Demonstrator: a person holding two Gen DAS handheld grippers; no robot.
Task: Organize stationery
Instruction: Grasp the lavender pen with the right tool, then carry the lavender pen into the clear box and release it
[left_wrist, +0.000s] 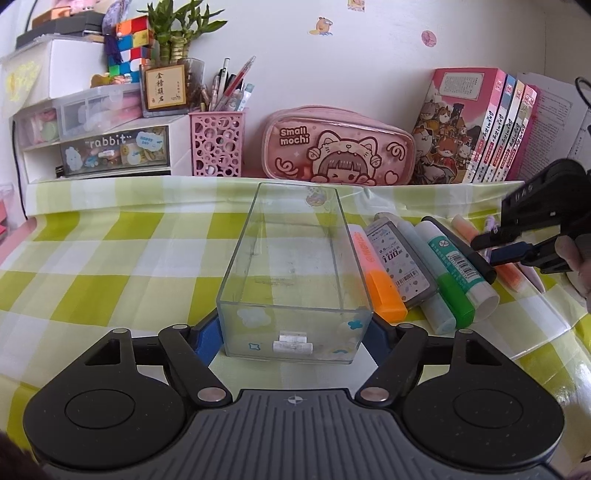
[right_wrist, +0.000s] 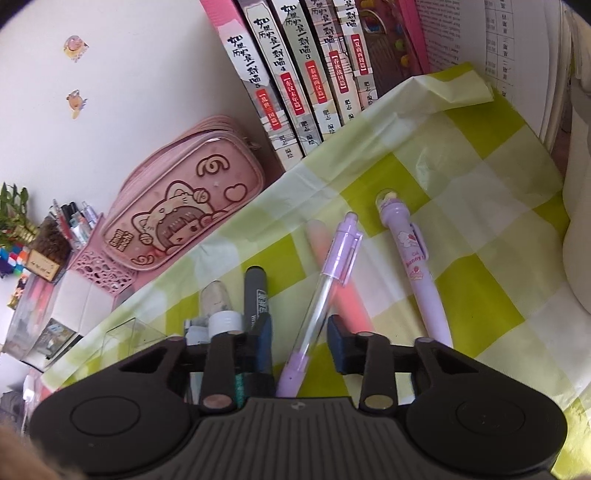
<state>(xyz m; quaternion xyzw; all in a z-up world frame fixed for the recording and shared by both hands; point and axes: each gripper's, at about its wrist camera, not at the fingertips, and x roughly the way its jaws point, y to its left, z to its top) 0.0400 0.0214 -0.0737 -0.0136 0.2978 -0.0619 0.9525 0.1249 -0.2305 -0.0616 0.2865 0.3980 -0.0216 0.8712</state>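
Left tongs clamp clear plastic tray; right tongs clamped on purple-capped clear pen: lift straight, avoid neighbouring markers.

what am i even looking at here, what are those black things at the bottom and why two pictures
Each picture comes from a camera mounted on a handheld two-finger gripper; a person carries one in each hand. The black shapes at the bottom are the gripper's own body.

The left-hand view shows the left gripper closed on the near end of an empty clear plastic box, its blue pads pressing the box's sides. The box stands on a green checked tablecloth. Beside it lie an orange highlighter, a glue stick and other pens. The right gripper reaches in from the right.

The right-hand view shows the right gripper with a clear and purple pen between its pads; the grip looks closed, though contact is hard to see. A fatter purple pen lies free nearby.
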